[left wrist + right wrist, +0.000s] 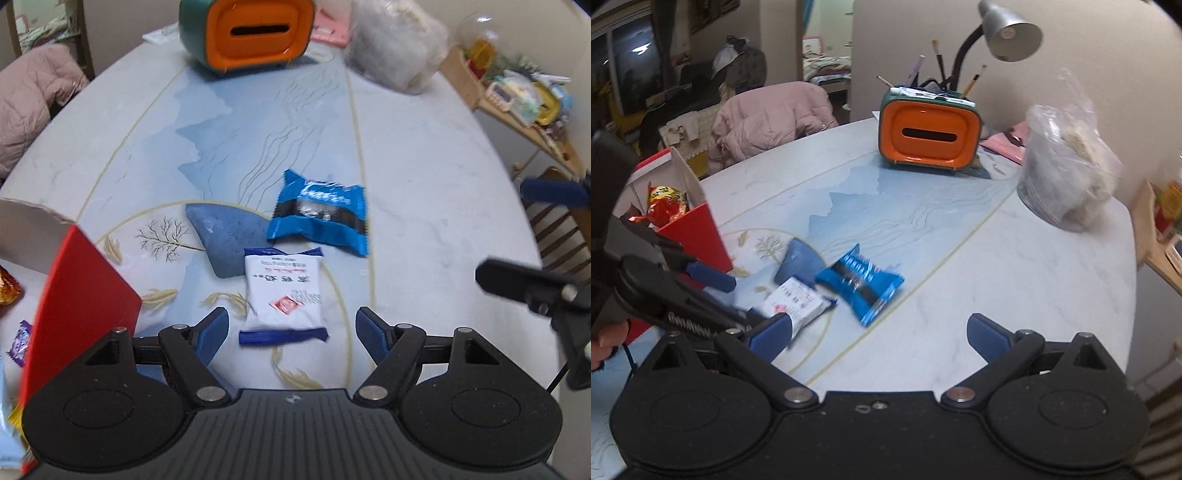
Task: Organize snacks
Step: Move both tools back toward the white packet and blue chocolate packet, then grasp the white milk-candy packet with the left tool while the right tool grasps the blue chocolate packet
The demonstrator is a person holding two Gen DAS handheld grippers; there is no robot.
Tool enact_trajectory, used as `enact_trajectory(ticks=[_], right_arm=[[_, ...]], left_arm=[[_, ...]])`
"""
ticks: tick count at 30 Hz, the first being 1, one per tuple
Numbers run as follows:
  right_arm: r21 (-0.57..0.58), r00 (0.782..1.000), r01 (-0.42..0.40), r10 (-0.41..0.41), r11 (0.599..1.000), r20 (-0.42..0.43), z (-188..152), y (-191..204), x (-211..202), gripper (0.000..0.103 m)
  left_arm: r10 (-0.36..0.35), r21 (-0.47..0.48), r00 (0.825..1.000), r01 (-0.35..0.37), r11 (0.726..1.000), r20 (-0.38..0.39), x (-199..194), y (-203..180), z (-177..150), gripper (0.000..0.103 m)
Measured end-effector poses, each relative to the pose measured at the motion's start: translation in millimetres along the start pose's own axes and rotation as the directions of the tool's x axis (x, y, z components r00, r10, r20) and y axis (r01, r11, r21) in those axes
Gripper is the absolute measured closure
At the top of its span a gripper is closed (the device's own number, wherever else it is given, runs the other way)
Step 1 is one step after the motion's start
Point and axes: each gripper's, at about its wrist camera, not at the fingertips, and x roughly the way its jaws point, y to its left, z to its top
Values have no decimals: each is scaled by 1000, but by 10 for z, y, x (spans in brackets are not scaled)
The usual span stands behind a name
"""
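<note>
While two snack packets are left lying loose on the pale marble-patterned table (424, 155), the step in hand is judged to be the approach to the nearer one, a small white plastic packet with blue crimped ends (282, 295), which lies flat just ahead of the left gripper (291, 328). Its blue-padded jaws are held wide apart and empty, one to each side of the packet's near end, with no pad touching it. Just beyond and nearly touching the white packet, a bright blue foil packet with a black band (321, 214) rests on the table, and the right gripper (879, 336) is seen spread open and empty above bare table, near that blue packet. At the left edge an open red cardboard box (79, 295) is seen, with wrapped sweets already inside it, so the sorting is judged partly done. For the next move, the left jaws would need to be lowered over the white packet and closed across its width, then carried to the box. Both tools are pitched steeply downward toward the tabletop, and a fingertip on the left handle is glimpsed in the right wrist view.
</note>
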Motion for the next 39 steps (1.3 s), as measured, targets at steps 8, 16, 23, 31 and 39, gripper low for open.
enact_trajectory(ticks=[8, 16, 23, 31, 39], right_arm=[[-94, 996, -86, 83, 992, -41, 241, -115, 589, 2], [-221, 986, -149, 128, 964, -108, 350, -63, 1130, 9], [-270, 974, -200, 162, 942, -157, 345, 22, 1454, 11], [-251, 966, -234, 195, 939, -172, 297, 77, 1604, 23], [-150, 975, -195, 175, 969, -135, 190, 19, 1477, 55]], left_arm=[[19, -35, 999, -21, 999, -50, 333, 78, 115, 27], [46, -6, 999, -46, 999, -13, 370, 30, 66, 27], [78, 38, 996, -80, 996, 41, 378, -47, -22, 31], [98, 86, 993, -104, 991, 71, 356, -121, -80, 52], [88, 59, 994, -92, 994, 64, 294, -96, -138, 54]])
